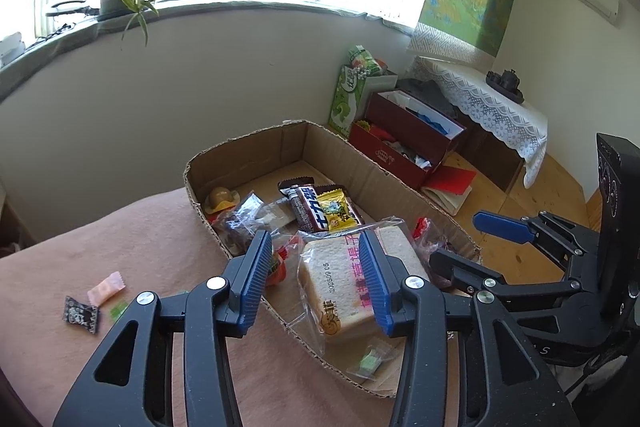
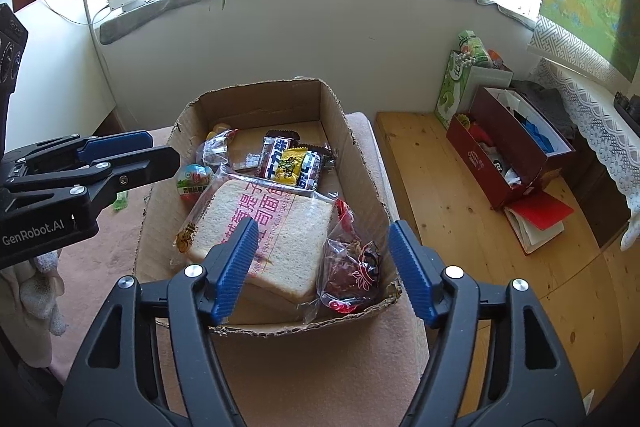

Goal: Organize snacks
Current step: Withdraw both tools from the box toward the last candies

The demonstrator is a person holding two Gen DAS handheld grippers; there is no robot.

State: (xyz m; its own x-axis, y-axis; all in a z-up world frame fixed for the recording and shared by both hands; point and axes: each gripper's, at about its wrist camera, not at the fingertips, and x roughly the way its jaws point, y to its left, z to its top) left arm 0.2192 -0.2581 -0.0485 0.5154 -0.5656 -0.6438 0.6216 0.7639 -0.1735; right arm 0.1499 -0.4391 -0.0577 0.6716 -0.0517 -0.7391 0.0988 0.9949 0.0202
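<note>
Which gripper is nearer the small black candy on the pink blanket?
Left. The left gripper hovers just right of the black candy; the right gripper sits over the box's far side.

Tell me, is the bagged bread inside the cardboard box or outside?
Inside: the bagged bread lies flat within the cardboard box walls.

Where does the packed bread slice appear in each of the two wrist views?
Left wrist: bread slice, lower centre, at the cardboard box's near end.
Right wrist: bread slice, centre, just left of the red snack bag.
Shared landmark: the yellow candy packet behind it.
</note>
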